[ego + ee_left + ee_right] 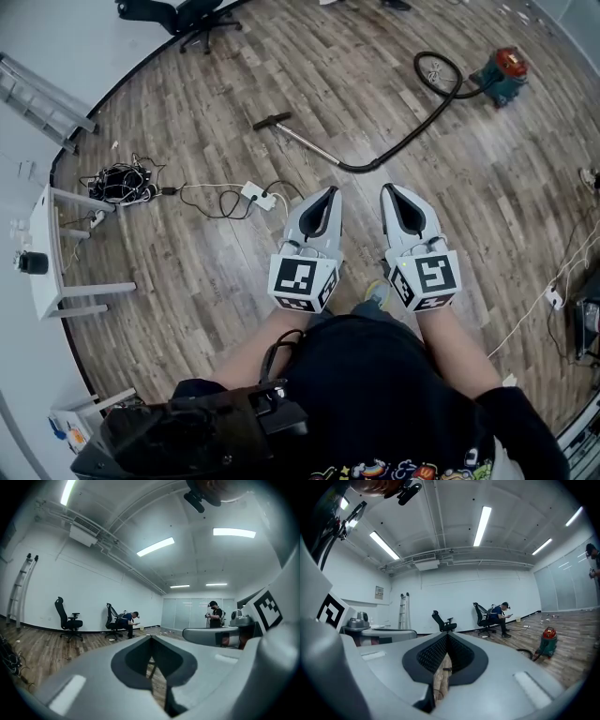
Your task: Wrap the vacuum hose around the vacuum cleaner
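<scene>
- left gripper point(330, 193) and right gripper point(389, 191) were both pinched together on nothing, side by side above the wood floor point(234, 281)
- vacuum cleaner point(502, 75) sat well away at the far right, its hose point(417, 129) sprawled loose across the floor, not wrapped

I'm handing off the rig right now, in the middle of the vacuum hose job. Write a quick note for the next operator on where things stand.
Left gripper: shut, empty, held out in front over the floor.
Right gripper: shut, empty, right beside it.
Vacuum cleaner: stands on the floor, far ahead to the right.
Hose: makes one loop next to the vacuum cleaner, then lies stretched across the floor to the metal tube and nozzle.
Done: nothing, the hose is not wrapped.
Left: walk over, pick up the hose and wind it around the vacuum cleaner.
</scene>
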{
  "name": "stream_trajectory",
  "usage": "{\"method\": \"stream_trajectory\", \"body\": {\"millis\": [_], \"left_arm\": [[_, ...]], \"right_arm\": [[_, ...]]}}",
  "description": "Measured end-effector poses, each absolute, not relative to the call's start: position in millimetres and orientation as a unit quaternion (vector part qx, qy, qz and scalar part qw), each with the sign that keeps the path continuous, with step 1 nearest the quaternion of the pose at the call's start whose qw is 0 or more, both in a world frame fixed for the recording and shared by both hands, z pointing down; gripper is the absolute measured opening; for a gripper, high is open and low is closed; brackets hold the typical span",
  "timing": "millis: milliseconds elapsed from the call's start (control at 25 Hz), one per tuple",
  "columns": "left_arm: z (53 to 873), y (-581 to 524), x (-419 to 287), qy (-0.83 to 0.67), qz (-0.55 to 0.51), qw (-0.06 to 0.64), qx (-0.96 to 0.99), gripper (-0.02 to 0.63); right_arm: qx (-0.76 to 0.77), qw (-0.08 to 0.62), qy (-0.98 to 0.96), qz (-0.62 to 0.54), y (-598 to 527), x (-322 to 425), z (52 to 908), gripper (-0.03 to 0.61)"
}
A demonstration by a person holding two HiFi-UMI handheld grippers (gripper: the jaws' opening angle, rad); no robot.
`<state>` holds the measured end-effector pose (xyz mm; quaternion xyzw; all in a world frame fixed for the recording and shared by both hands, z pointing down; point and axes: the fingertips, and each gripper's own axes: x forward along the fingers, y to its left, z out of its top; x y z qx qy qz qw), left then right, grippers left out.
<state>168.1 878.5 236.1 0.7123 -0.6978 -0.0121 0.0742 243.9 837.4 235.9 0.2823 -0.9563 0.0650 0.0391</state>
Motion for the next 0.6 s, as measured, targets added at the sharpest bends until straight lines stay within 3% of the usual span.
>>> {"method": "stream_trajectory", "body": {"millis": [360, 600], "left_arm": [[255, 836, 233, -0.707, -0.001, 0.083, 0.702, 0.001], [263, 826, 208, -0.737, 0.007, 0.090, 0.670, 0.001]], "right_arm": [[0.275, 0.051, -0.957, 0.076, 789, 318, 258, 0.025], [0.273, 0.053, -0.956, 0.091, 768, 327, 273, 0.025]]}}
